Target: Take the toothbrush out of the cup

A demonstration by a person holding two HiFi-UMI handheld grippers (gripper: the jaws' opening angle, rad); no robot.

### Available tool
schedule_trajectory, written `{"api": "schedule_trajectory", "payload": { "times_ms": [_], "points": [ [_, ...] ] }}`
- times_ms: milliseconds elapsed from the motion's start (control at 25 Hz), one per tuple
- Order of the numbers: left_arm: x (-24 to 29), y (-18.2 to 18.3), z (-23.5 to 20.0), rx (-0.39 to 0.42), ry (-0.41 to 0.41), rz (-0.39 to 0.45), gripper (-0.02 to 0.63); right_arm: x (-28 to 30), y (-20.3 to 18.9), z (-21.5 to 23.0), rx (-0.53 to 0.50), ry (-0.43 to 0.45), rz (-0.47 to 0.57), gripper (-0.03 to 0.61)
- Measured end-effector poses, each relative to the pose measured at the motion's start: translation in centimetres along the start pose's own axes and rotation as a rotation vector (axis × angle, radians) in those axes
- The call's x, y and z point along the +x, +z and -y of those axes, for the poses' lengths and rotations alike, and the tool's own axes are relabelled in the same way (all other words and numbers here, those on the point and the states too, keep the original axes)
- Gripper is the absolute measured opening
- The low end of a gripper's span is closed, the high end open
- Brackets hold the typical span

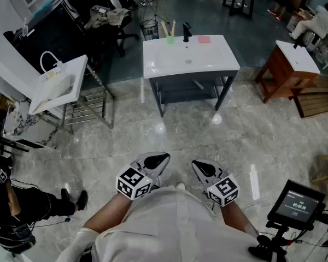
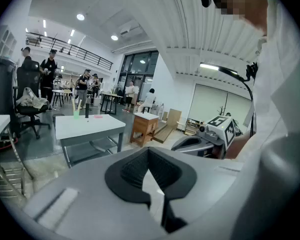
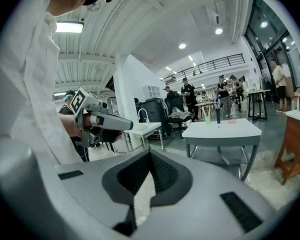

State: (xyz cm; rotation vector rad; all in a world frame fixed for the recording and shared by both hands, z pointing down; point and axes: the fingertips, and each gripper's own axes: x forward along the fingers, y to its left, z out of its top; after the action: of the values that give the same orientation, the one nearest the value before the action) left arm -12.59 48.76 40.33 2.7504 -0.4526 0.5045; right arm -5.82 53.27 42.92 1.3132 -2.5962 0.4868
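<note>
A green cup (image 1: 170, 37) with toothbrushes standing in it sits at the back of the white sink top (image 1: 188, 61), left of the black tap (image 1: 186, 33). It is far across the floor from me. My left gripper (image 1: 159, 160) and right gripper (image 1: 201, 166) are held side by side close to my body, both shut with nothing between their jaws. In the left gripper view the cup (image 2: 76, 114) is tiny beyond the closed jaws of the left gripper (image 2: 149, 153). The right gripper view shows the cup (image 3: 207, 119) past the right gripper (image 3: 150, 156).
A pink item (image 1: 204, 39) lies right of the tap. Another white basin on a metal rack (image 1: 57, 86) stands to the left and a wooden cabinet (image 1: 284, 72) to the right. A screen on a stand (image 1: 297, 203) is at lower right. A person (image 1: 16, 209) crouches at lower left.
</note>
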Motion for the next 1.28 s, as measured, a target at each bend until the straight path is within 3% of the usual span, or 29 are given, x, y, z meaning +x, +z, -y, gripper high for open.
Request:
{"api": "schedule_trajectory", "payload": {
  "times_ms": [280, 560, 760, 1000, 1120, 1280],
  "points": [
    [0.4, 1.3, -0.8, -0.025, -0.001, 0.049, 0.006, 0.4, 0.7, 1.9, -0.010, -0.012, 0.023, 0.005],
    [-0.8, 2.1, -4.0, -0.096, 0.013, 0.069, 0.006, 2.7, 1.7, 2.3, 0.005, -0.002, -0.024, 0.005],
    [3.6, 3.1, -10.2, -0.099, 0.003, 0.111, 0.006, 7.0, 1.9, 7.9, 0.017, -0.031, -0.004, 0.008],
    [6.5, 7.4, -18.3, -0.100, -0.021, 0.152, 0.008, 13.4, 6.7, 13.3, -0.020, -0.070, -0.007, 0.011],
    [7.5, 9.3, -22.5, -0.098, -0.030, 0.149, 0.009, 16.9, 9.7, 16.3, -0.038, -0.099, -0.001, 0.061],
    [8.9, 10.9, -27.7, -0.037, -0.030, 0.140, 0.034, 21.4, 12.3, 19.7, -0.042, -0.129, 0.010, 0.061]
  ]
}}
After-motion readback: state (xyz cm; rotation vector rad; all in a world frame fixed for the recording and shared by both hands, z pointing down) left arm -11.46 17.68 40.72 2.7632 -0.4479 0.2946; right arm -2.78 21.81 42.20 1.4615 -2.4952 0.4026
